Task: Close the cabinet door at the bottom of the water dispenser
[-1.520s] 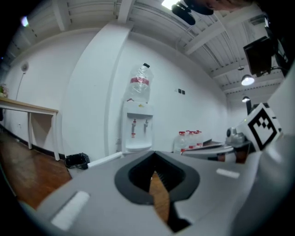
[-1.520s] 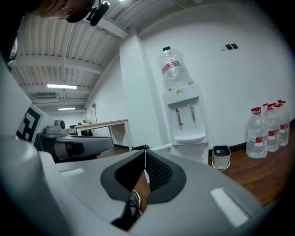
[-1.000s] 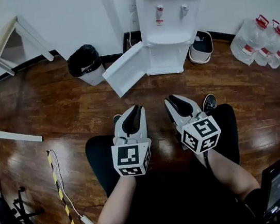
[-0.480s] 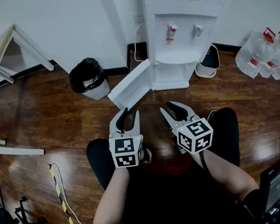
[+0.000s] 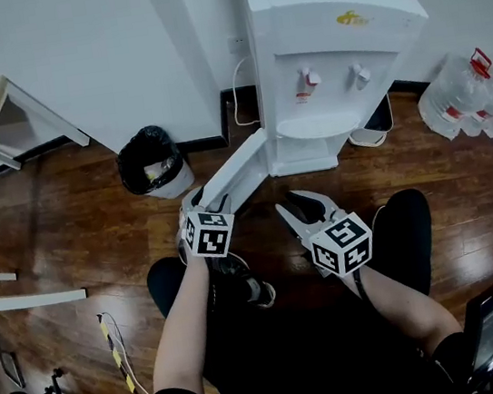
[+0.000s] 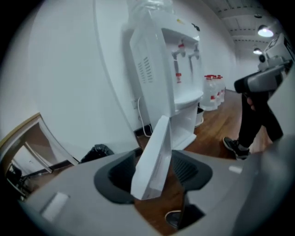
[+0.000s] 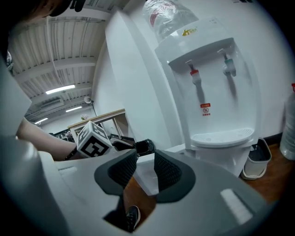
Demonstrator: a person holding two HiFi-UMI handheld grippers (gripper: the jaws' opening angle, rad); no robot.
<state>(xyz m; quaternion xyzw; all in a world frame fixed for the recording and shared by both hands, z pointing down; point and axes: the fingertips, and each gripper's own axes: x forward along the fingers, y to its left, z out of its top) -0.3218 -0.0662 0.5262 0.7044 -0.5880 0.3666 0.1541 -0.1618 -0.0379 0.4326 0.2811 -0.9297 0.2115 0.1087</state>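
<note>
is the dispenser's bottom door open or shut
Open. The door stands swung out from the water dispenser, its free edge between the left gripper's opening jaws.

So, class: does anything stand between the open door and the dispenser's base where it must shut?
Nothing visible. The door would swing over bare floor to the base; the bin sits on its outer side. The left tongs, opening, straddle its free edge; the right tongs hover nearby.

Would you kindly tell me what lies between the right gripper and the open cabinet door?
Only bare wooden floor: in the head view, nothing stands between the right gripper and the cabinet door.
</note>
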